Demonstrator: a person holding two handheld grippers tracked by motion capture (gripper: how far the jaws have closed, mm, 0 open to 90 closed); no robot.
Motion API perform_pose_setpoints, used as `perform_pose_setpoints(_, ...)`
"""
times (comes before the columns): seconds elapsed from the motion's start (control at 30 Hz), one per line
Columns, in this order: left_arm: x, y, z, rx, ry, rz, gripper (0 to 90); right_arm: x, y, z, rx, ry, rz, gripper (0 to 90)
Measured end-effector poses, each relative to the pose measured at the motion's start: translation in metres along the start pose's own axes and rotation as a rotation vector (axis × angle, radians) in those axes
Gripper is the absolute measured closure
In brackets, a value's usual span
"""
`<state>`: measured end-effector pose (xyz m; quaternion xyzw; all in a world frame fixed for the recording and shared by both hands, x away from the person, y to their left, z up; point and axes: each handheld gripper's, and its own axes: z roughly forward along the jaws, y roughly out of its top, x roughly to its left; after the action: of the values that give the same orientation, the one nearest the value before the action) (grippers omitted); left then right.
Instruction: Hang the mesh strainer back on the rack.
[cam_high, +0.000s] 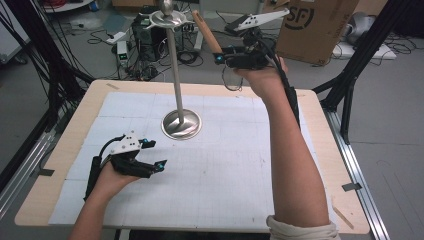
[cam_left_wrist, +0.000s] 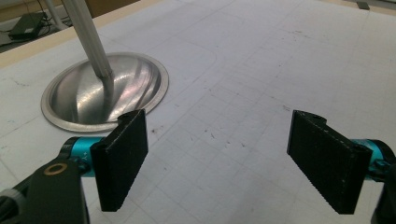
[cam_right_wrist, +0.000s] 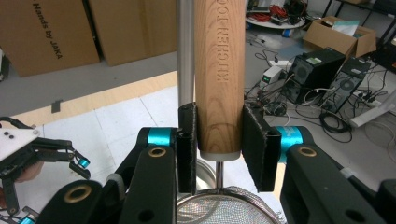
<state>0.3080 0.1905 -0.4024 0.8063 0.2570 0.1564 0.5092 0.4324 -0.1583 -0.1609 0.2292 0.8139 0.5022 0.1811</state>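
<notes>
A wooden handle (cam_high: 206, 31) stamped "KITCHEN TOOL" (cam_right_wrist: 219, 60) is clamped between the pads of my right gripper (cam_high: 221, 58), raised above the table's far edge. A mesh strainer bowl (cam_right_wrist: 224, 212) hangs from its lower end. The handle stands upright right beside the pole (cam_right_wrist: 185, 51) of a metal stand (cam_high: 175, 70); I cannot tell whether they touch. The stand's round base (cam_high: 181, 125) rests on the white gridded mat (cam_high: 225, 165). My left gripper (cam_high: 154, 154) lies low over the mat at the near left, open and with nothing between its pads (cam_left_wrist: 123, 161), pointing at the base (cam_left_wrist: 79, 98).
Cardboard boxes (cam_high: 312, 25), computer cases (cam_high: 150, 35) and loose cables cover the floor beyond the table. Black frame legs (cam_high: 360, 55) stand at the right and left. The wooden table edge (cam_high: 65, 130) borders the mat.
</notes>
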Motion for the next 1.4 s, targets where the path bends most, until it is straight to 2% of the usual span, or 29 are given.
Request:
perform_pose_setpoints(0.53, 0.001, 0.000, 0.000, 0.004, -0.002, 0.002, 21.0, -0.005, -0.002, 0.011, 0.032, 0.006, 0.015, 68.1)
perform_pose_setpoints(0.9, 0.000, 0.000, 0.000, 0.006, 0.000, 0.004, 21.0, 0.008, 0.001, 0.019, 0.047, 0.035, -0.028, 68.1)
perform_pose_setpoints(1.4, 0.001, 0.000, 0.000, 0.005, 0.000, 0.006, 21.0, 0.018, 0.002, 0.039, 0.099, 0.041, -0.036, 68.1)
